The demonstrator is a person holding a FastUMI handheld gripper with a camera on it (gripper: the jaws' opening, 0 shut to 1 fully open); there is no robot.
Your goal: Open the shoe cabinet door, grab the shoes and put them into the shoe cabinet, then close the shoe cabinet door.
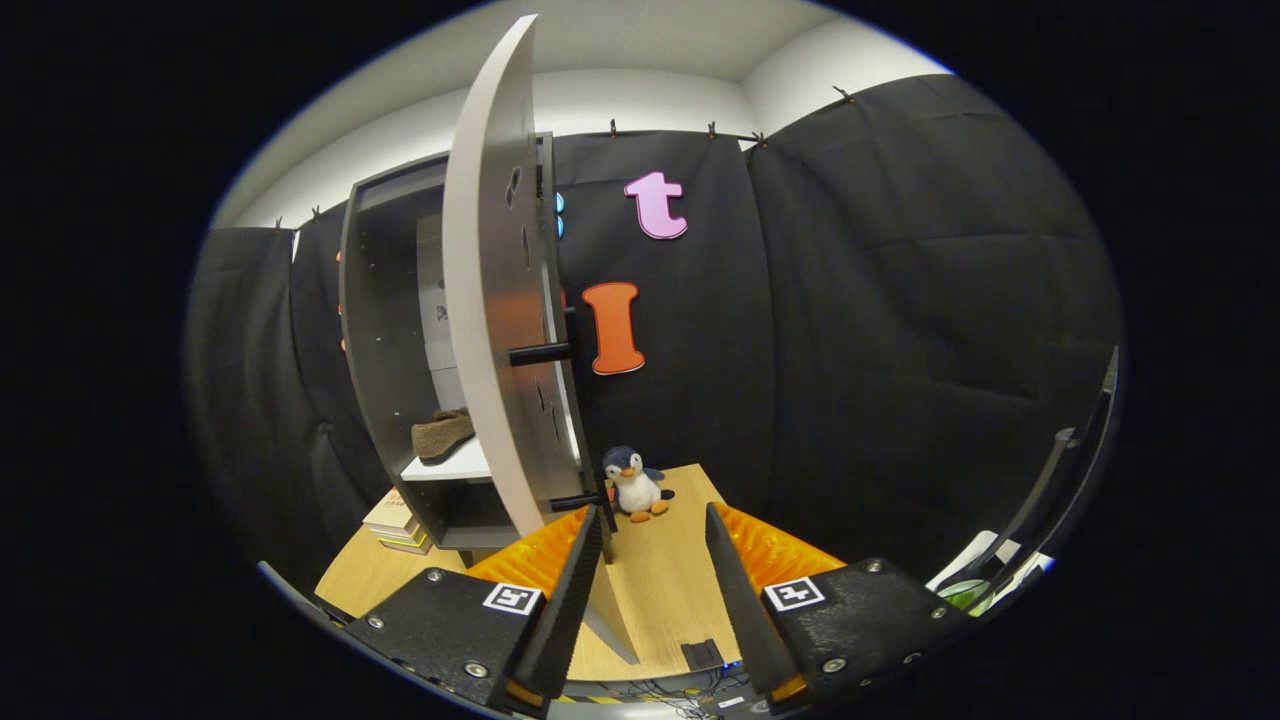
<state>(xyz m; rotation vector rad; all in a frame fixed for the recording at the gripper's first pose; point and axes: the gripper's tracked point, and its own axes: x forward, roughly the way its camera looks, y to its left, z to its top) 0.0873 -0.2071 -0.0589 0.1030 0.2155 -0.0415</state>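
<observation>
Gripper view: the tongs point(655, 520) stand released, their two black fingers point(575, 590) spread apart over the wooden surface point(660, 590) with nothing between them. The landmark is the shoe cabinet point(385, 330), which stands on that surface ahead of the tongs and off to their left. Its door point(495, 290) is swung out, hinged along its far upright edge, so it shows nearly edge-on. The door's long axis runs straight up, and its bottom free corner comes down just ahead of the left fingertip; whether they touch I cannot tell.

Two dark handle pegs stick out of the door's face toward the right, away from the cabinet's mouth. The upper handle point(540, 354) sits about halfway up the door and the lower handle point(578, 500) near its foot, just beside the left fingertip.

A brown shoe point(442, 434) lies inside the cabinet on the white shelf point(458, 466). It rests flat with its long axis about level, running along the shelf from the cabinet's mouth to behind the door's edge; which end is the toe I cannot tell.

With the shoe shelved, closing looks like what remains. That move turns on the door lying ahead-left of the tongs: pushing its peg side leftward toward the cabinet should swing it shut.

A penguin toy point(634, 484) sits on the surface just right of the door's foot, beyond the fingers. Some books point(395, 525) lie stacked by the cabinet's near-left foot.
</observation>
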